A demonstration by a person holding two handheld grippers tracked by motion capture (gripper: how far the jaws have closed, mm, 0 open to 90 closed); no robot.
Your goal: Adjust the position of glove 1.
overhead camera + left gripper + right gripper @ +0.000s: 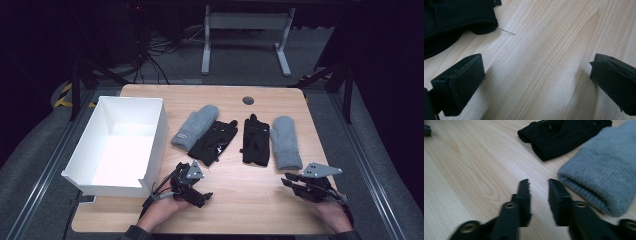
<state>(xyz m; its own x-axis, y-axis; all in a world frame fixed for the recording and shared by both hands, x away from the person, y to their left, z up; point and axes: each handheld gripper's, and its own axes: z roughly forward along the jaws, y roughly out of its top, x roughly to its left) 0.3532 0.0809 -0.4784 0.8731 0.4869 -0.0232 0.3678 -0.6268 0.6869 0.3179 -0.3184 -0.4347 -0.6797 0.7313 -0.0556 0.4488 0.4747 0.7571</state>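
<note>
Dark floor and black drapes ring the wooden desk (240,197), whose near half lies bare between the two hands, giving open room in front of the gloves. Along the left edge stands a white box (150,145), open at the top, its near corner overhanging the desk edge slightly and its right wall just beside the left tongs (196,192). Across the middle lie four gloves in a row: a grey mitten (192,127) next to the box, a black glove (215,142) touching and partly overlapping it, a second black glove (256,140) set a little apart, and a second grey mitten (286,142) touching that one, near the right edge. A round grommet (248,100) sits near the far edge.

The left hand (160,210) comes in from the near edge, holding its tongs low over the desk just short of the first black glove's cuff (461,20); in the left gripper view the jaws stand wide apart with bare wood between them and the cuff ahead to one side. The right hand (332,212) rests near the right corner, its right tongs (295,182) pointing leftward and lying just beside the cuff of the second grey mitten (604,177). In the right gripper view its jaws stand parted by a narrow gap, gripping nothing, the mitten cuff close alongside and the second black glove (564,135) farther off.
</note>
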